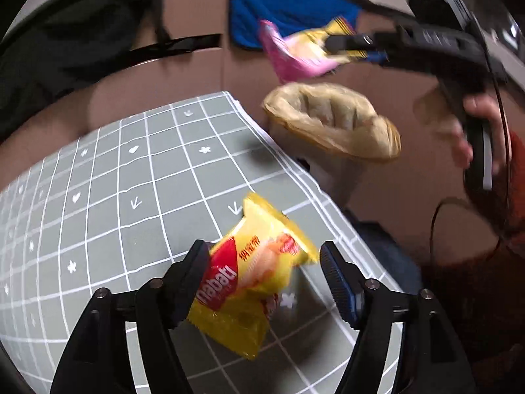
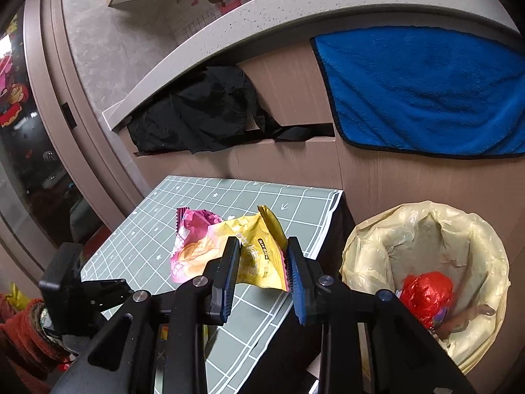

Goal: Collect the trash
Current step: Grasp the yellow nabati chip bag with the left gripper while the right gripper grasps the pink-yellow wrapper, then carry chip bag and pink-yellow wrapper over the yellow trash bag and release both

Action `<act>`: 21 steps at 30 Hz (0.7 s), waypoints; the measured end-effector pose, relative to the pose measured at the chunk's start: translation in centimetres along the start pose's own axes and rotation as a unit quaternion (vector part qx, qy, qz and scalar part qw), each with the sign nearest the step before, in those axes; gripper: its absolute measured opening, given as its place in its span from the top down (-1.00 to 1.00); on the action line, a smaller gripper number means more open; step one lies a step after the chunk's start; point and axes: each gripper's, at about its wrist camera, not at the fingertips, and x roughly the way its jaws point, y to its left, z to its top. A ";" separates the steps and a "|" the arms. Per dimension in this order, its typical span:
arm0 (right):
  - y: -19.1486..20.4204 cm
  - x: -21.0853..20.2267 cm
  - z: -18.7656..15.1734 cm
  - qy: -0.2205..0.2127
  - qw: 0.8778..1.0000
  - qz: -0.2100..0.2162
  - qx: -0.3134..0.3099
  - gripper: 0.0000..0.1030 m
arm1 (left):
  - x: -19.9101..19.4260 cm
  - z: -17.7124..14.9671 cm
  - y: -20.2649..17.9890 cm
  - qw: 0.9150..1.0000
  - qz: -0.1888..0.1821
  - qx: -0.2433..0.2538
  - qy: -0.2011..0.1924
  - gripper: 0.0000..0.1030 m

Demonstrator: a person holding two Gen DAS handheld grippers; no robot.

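Trash collection is running at a grey desk (image 2: pixel 183 210) with a white grid pattern, beside a round bin lined with a crinkled beige plastic bag (image 2: pixel 426 229) standing just off the desk's right edge. Inside the bin, a crumpled red plastic wrapper (image 2: pixel 426 292) is already lying with other scraps.

The right hand-held gripper (image 2: pixel 262 279) is pinching a bunch of two wrappers, a pink one and a dark-yellow one (image 2: pixel 226 246), above the desk's edge and short of the bin; in the left wrist view the bundle (image 1: pixel 302 52) is hanging above and behind the bin's opening. The risk here appears to be the loose pink wrapper slipping out and dropping outside the liner.

The left hand-held gripper (image 1: pixel 264 277) is standing spread wide, with a bright yellow snack packet with a red logo (image 1: pixel 252 275) between its fingers. The packet is leaning on the left pad (image 1: pixel 197 262) while the right pad is clear, so it is probably released, or nearly so. It is sitting over the desk, well apart from the bin, and so is likely to land on the desk, not in the trash.
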 end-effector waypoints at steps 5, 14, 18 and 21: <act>-0.2 0.1 -0.2 0.002 1.000 0.006 0.011 0.46 | 2.3 -0.2 -0.5 0.998 0.038 0.041 0.035 -0.41; 0.4 0.5 -0.8 0.011 1.000 0.004 0.002 0.46 | 4.1 -0.5 3.3 0.997 0.037 -0.059 0.040 -0.40; 0.3 0.8 -0.7 0.014 1.000 0.007 0.003 0.46 | 3.8 -0.2 5.2 0.988 0.024 -0.145 0.045 -0.23; 0.5 1.1 -0.7 0.014 1.000 0.008 0.001 0.46 | 3.0 -0.1 5.9 0.983 0.029 -0.179 0.025 -0.02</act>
